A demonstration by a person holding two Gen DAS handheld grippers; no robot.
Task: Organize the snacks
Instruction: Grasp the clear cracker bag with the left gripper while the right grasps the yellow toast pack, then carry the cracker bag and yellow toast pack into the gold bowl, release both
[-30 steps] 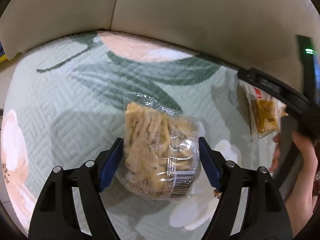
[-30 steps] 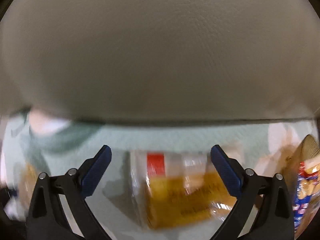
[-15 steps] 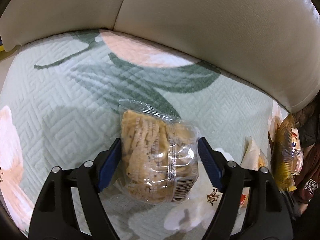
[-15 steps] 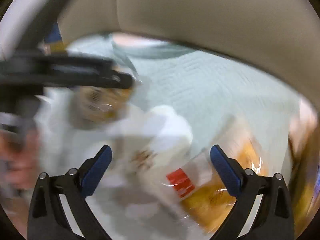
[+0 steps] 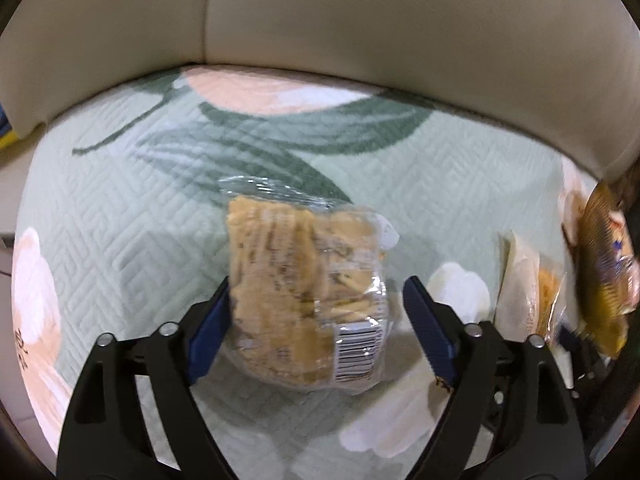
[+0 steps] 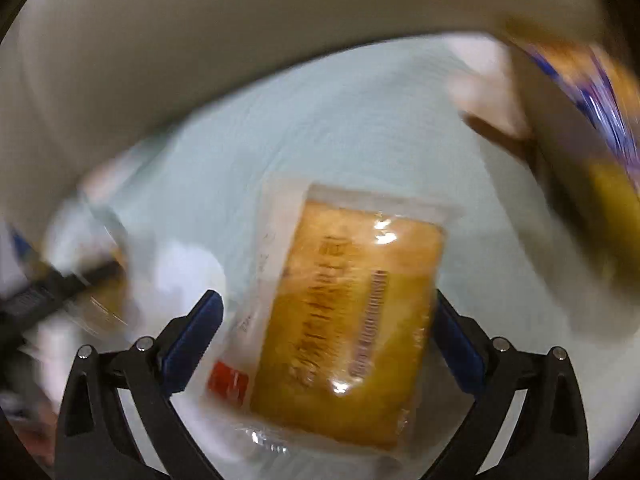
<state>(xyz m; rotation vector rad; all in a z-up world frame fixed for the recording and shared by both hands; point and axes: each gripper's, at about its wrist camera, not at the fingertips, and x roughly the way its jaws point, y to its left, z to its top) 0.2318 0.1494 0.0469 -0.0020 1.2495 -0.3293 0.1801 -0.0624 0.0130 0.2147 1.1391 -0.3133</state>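
A clear bag of round crackers (image 5: 304,304) lies on the green quilted sofa cover (image 5: 120,220), between the fingers of my left gripper (image 5: 316,284). Its jaws are opening: the right pad (image 5: 424,320) stands clear of the bag and the left pad sits right beside it. A yellow pastry packet (image 6: 348,320) with a red label lies flat on the cover, framed by my right gripper (image 6: 326,296), which is open and points steeply down. The right view is blurred by motion. The same packet (image 5: 532,296) shows at the right of the left wrist view.
A gold and blue snack bag (image 5: 604,280) leans at the cover's right edge, and the right wrist view has it as the snack bag (image 6: 592,120) at the upper right. The beige sofa backrest (image 5: 360,20) rises right behind the cover. My left gripper's dark arm (image 6: 48,292) shows blurred at the left.
The left jaws have widened and the right pad has come off the cracker bag. The right gripper has swung over the cover until the pastry packet sits centred between its fingers.
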